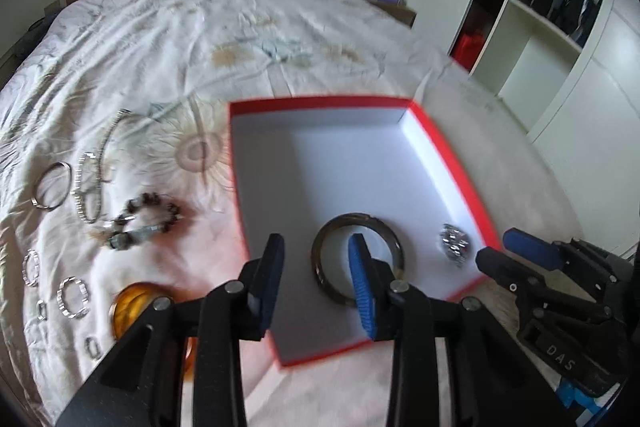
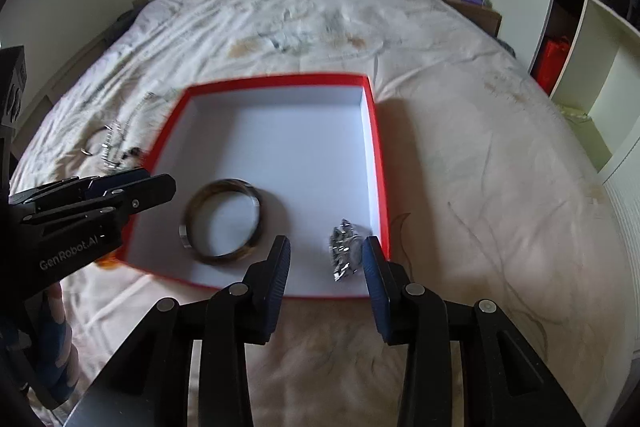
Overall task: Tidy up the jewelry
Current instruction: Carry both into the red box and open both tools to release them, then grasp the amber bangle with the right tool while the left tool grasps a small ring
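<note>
Red box (image 2: 378, 163) sits open on the bed (image 2: 480, 147), 2 pieces in: dark bangle (image 2: 222, 223) near the front-left corner, small silver crumpled piece (image 2: 343, 251) near the front-right wall. Left gripper (image 1: 316, 267) jaws parted, nothing between, hanging over the bangle. Right gripper (image 2: 326, 267) jaws parted, empty, silver piece just past them. Left of the box: silver bangles (image 1: 50, 185), beaded bracelet (image 1: 150, 215), amber bangle (image 1: 136, 311), small rings (image 1: 72, 297). Early stage, most jewelry not boxed.

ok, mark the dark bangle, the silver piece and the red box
dark bangle (image 2: 192, 211), right wrist view, left band
silver piece (image 2: 342, 255), right wrist view, middle
red box (image 2: 276, 80), right wrist view, far rim
</note>
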`<act>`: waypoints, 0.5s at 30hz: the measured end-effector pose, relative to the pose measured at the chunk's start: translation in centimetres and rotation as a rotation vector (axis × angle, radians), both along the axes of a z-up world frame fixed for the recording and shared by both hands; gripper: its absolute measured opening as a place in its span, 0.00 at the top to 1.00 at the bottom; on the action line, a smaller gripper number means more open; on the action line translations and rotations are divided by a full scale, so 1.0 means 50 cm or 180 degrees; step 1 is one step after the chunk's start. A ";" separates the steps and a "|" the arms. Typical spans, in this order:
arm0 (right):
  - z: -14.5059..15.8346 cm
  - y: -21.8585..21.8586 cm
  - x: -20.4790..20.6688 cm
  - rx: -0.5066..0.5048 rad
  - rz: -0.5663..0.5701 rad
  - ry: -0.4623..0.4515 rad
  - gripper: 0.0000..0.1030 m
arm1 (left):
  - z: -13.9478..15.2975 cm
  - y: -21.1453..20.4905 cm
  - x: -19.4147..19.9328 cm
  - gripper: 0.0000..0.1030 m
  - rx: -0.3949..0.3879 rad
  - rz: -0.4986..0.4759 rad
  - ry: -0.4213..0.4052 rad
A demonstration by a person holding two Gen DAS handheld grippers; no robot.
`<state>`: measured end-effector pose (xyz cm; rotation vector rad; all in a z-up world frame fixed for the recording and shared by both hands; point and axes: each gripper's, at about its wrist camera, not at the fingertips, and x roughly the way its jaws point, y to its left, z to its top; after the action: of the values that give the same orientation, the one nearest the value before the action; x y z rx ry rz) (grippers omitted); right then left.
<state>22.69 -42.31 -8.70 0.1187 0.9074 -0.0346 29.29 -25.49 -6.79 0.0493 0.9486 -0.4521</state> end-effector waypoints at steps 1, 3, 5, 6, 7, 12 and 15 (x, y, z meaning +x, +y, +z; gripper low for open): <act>0.013 0.009 -0.012 0.0021 0.0009 -0.0037 0.63 | 0.015 0.020 -0.016 0.69 -0.0011 0.0007 -0.0033; 0.042 0.031 -0.038 0.0078 0.0030 -0.0121 0.63 | 0.035 0.055 -0.041 0.69 0.0040 0.0025 -0.0070; 0.070 0.058 -0.069 0.0147 0.0081 -0.0191 0.63 | 0.057 0.102 -0.075 0.69 0.0170 0.0066 -0.0089; 0.086 0.077 -0.088 0.0168 0.0123 -0.0227 0.63 | 0.068 0.129 -0.093 0.69 0.0207 0.0105 -0.0103; 0.096 0.093 -0.102 0.0180 0.0162 -0.0248 0.63 | 0.078 0.153 -0.108 0.69 0.0230 0.0145 -0.0126; 0.160 0.187 -0.185 0.0236 0.0412 -0.0378 0.63 | 0.133 0.311 -0.197 0.64 0.0290 0.0455 -0.0253; 0.191 0.240 -0.225 0.0219 0.0554 -0.0447 0.63 | 0.153 0.396 -0.245 0.64 0.0346 0.0656 -0.0308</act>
<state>11.44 -30.33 0.84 0.1045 0.7758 0.1649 17.04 -5.70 0.87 0.0707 0.8720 -0.2058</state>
